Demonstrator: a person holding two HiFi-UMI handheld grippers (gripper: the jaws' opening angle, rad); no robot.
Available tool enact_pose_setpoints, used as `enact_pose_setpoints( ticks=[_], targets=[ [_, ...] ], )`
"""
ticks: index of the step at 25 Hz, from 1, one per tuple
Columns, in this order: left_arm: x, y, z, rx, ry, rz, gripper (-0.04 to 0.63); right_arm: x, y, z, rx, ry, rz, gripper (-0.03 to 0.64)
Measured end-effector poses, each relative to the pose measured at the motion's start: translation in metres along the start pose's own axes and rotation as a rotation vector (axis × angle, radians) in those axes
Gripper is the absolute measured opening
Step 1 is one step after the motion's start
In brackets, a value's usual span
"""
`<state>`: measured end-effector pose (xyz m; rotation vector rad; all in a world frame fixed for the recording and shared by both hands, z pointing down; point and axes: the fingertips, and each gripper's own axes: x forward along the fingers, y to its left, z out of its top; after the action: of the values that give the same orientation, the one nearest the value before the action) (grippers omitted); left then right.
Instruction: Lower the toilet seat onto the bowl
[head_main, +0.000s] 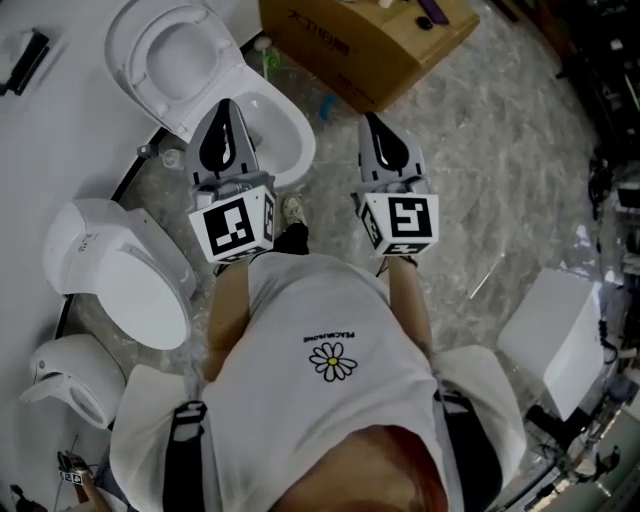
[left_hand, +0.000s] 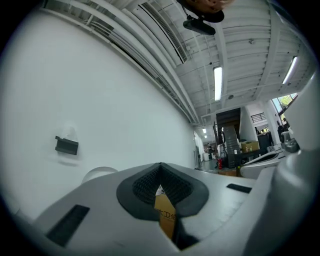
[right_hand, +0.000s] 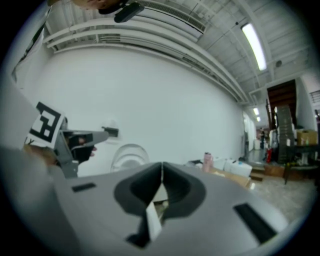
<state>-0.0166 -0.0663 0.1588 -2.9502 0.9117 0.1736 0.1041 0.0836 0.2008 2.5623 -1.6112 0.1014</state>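
A white toilet stands at the top left of the head view, its seat (head_main: 175, 62) raised against the wall above the open bowl (head_main: 283, 135). My left gripper (head_main: 226, 108) hangs over the bowl's near rim, jaws shut with nothing held. My right gripper (head_main: 372, 120) is to the right of the bowl over the floor, also shut and empty. In the right gripper view the raised seat (right_hand: 130, 156) shows ahead beyond the shut right gripper (right_hand: 161, 167), with the left gripper (right_hand: 75, 137) at the left. In the left gripper view the left gripper (left_hand: 160, 167) faces the white wall.
Two more white toilets (head_main: 120, 270) (head_main: 70, 380) stand along the wall at the left. A cardboard box (head_main: 370, 40) sits just beyond the bowl. A white box (head_main: 560, 340) lies at the right on the marbled floor. A black fixture (left_hand: 66, 145) hangs on the wall.
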Motion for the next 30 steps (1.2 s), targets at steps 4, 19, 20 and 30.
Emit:
enact_pose_setpoints(
  ticks=[4, 19, 20, 30],
  targets=[
    [0.037, 0.037, -0.002, 0.002, -0.006, 0.067, 0.020, 0.065, 0.008, 0.012, -0.015, -0.013, 0.072, 0.031],
    [0.052, 0.136, -0.012, -0.012, -0.013, 0.365, 0.020, 0.181, 0.077, 0.038, -0.076, -0.048, 0.360, 0.031],
    [0.049, 0.139, -0.014, -0.011, -0.009, 0.389, 0.020, 0.186, 0.081, 0.038, -0.077, -0.052, 0.384, 0.031],
    [0.039, 0.158, -0.008, 0.032, -0.003, 0.629, 0.020, 0.238, 0.108, 0.051, -0.095, -0.103, 0.618, 0.031]
  ],
)
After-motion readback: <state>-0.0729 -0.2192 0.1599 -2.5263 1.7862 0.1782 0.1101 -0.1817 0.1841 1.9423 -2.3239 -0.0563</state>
